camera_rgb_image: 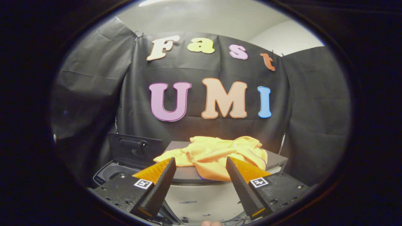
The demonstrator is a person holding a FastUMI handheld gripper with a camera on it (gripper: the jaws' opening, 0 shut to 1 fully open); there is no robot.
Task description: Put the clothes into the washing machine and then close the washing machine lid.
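Holding the tongs [199,163] spread wide, with nothing pinched between the two fingers [163,175]. Pointing straight at the yellow clothes [216,153], just beyond the finger tips and a bit to the right side.

Lying in a loose, crumpled heap on a dark tabletop [276,160], with one edge of the heap drooping over the front rim. Sitting just to the left of that heap: the washing machine [108,174], with its dark lid [135,150] standing up and open at the back. Not yet putting any clothes inside, so still at the very start of the job, most likely.

Looking soft, thin and light, like a floppy shirt. Probably bending and sagging when lifted, never staying stiff. Maybe slipping out if only a thin edge gets pinched. Likely trailing a loose end and catching on the tabletop rim or the machine rim on the way across.

Best picking a thick, bunched fold near the front middle of the heap, where the cloth bulges up between the fingers. Pushing both fingers down around that bump, then squeezing tight. Lifting high enough for the hanging parts to clear the rim before moving left.
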